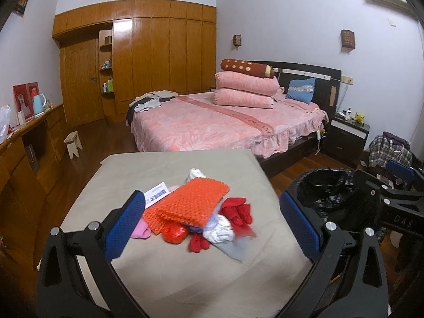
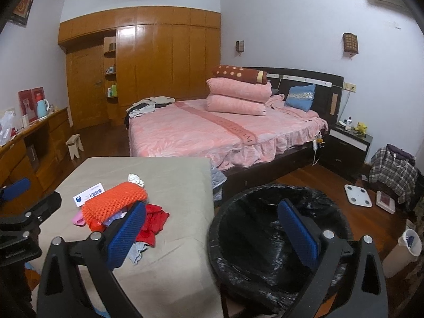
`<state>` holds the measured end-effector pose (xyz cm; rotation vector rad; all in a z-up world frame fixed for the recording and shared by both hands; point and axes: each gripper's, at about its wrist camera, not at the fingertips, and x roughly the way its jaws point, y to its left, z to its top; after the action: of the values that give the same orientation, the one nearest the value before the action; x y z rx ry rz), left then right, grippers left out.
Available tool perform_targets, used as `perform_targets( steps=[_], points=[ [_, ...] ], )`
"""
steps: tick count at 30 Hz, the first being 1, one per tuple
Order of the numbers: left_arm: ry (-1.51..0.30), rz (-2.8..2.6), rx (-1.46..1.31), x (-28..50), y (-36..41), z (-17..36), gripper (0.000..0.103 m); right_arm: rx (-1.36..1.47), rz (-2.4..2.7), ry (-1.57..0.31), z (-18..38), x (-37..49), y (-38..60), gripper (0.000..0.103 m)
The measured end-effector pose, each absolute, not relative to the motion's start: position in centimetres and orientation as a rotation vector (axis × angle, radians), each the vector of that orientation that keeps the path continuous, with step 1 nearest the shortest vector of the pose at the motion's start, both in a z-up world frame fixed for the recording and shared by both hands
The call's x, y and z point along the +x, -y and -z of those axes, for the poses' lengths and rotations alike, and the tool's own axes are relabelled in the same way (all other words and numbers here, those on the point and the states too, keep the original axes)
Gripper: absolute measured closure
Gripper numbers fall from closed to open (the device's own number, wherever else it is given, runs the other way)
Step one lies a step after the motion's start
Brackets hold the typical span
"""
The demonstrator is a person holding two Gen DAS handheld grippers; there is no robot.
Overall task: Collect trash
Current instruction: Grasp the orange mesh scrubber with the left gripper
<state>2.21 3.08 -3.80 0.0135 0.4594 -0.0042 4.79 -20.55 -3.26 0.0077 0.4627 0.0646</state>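
Both wrist views face a bedroom over a cloth-covered desk point(image 1: 164, 270) carrying a heap of trash. In the left wrist view the heap sits at lower centre: an orange bumpy foam sheet point(image 1: 188, 204) lies on top, a white printed card point(image 1: 156, 194) pokes out at its upper left, red scraps point(image 1: 235, 212) and crumpled white tissue point(image 1: 220, 229) lie at its lower right, a shiny red wrapper point(image 1: 173, 233) shows below the sheet, and a small white wad point(image 1: 196, 173) rests just beyond it.

The left claw point(image 1: 212, 228) hangs above the near side of the heap with its blue pads spread wide and nothing between them. The right claw point(image 2: 212, 235) is likewise spread and empty; in the right wrist view its left pad overlaps the heap's right edge while its right pad sits in front of the bin's mouth.

The trash bin point(image 2: 265, 238), lined with a black bag, stands on the floor beside the desk's right edge, filling the lower centre-right of the right wrist view. No trash can be made out inside it, though the dark liner hides much.

Judged step: the opening approach, with no item yet lifted. The next move calls for lowering one claw onto a single graspable piece, probably the foam sheet on top, pinching it firmly, and carrying it rightward over the bin's rim before letting go. Loose scraps beneath may shift when the top piece is lifted.
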Motion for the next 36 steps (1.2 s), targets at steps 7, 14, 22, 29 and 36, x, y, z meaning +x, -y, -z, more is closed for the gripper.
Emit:
perform_targets(
  steps=[7, 14, 22, 29, 36],
  points=[
    [-0.472, -0.082, 0.038, 5.3, -5.8, 5.6, 0.005, -0.009, -0.116, -0.521, 6.8, 8.8, 17.6, 0.013],
    [-0.514, -0.128, -0.029, 8.5, -9.6, 8.6, 0.005, -0.033, -0.175, -0.61, 11.6, 13.5, 13.9, 0.025],
    [-0.579, -0.121, -0.039, 12.1, -11.4, 10.9, 0.014, -0.075, -0.194, -0.661, 14.2, 16.7, 11.7, 0.037],
    [-0.611, -0.036, -0.006, 14.3, -9.8, 12.0, 0.023, -0.089, -0.161, -0.679, 14.6, 18.1, 12.6, 0.037],
    [-0.691, 0.013, 0.006, 16.8, -8.7, 13.8, 0.023, -0.095, -0.15, -0.691, 14.9, 18.8, 13.1, 0.037]
  ],
)
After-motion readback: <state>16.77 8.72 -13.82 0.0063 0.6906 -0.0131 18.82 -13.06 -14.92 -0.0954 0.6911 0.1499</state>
